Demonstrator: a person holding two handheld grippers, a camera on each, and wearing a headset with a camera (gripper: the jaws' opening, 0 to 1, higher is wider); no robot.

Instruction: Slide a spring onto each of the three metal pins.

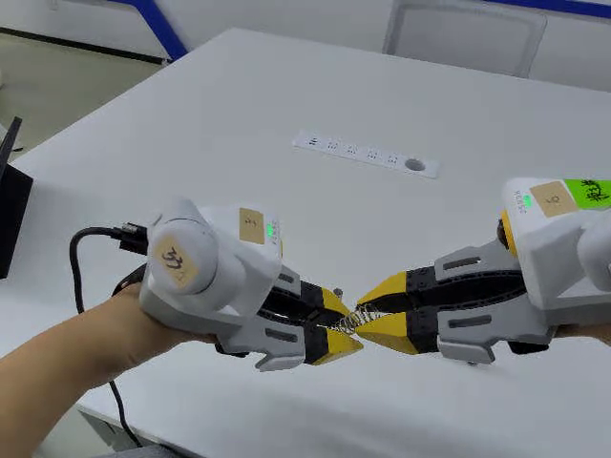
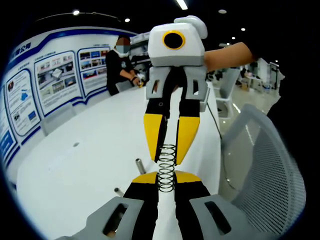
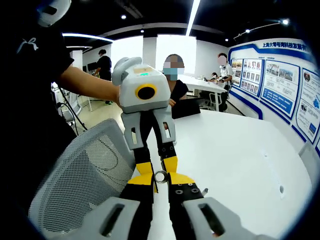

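Over white table (image 1: 286, 86), held mid-air tip to tip: L gripper (image 1: 346, 326) and R gripper (image 1: 368, 313), w/ spring (image 1: 351, 322) bridging btwn them; prob. a hand-over or re-grip ahead of threading, no spring seated yet as far as can be judged; can't tell whether a pin sits inside the coils. L jaws pressed in on one end of spring, coils running straight out from own yellow tips in L gripper view; R jaws nipped on the other end, yellow tips flanking the coils; seen end-on as a small ring btwn own tips in R gripper view. Down on table, left of the jaws in L gripper view: first pin (image 2: 140, 165) and second pin (image 2: 118, 191), near each other, apparently bare; too small to be sure. Next move prob. calls for: one gripper letting go; other keeping hold; bore lined up w/ pin axis; no squeeze hard enough to crush coils.
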